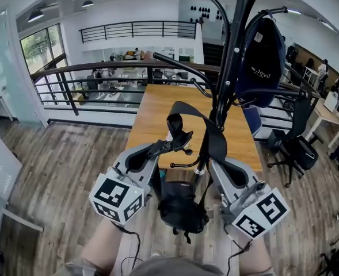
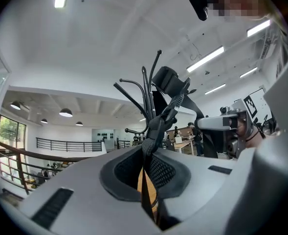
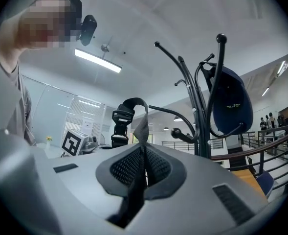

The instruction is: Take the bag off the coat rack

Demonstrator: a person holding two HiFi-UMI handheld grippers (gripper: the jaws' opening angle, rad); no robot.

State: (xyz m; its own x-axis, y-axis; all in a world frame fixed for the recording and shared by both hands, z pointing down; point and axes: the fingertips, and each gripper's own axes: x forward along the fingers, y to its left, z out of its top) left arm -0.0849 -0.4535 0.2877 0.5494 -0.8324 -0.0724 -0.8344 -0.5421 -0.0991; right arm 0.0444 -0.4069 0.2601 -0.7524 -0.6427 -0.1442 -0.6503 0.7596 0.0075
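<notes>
A black bag hangs low between my two grippers, close to the foot of the black coat rack. Its webbing strap loops up over both. My left gripper is shut on one side of the strap, beside its buckle. My right gripper is shut on the other side. In the left gripper view the strap runs out of the left gripper. In the right gripper view the strap rises from the right gripper, left of the rack. A navy bag stays hung high on the rack.
The rack's curved hooks reach toward me just above the strap, and a short knobbed arm sits between the grippers. Behind the rack stands a long wooden table, with a railing beyond and an office chair at the right.
</notes>
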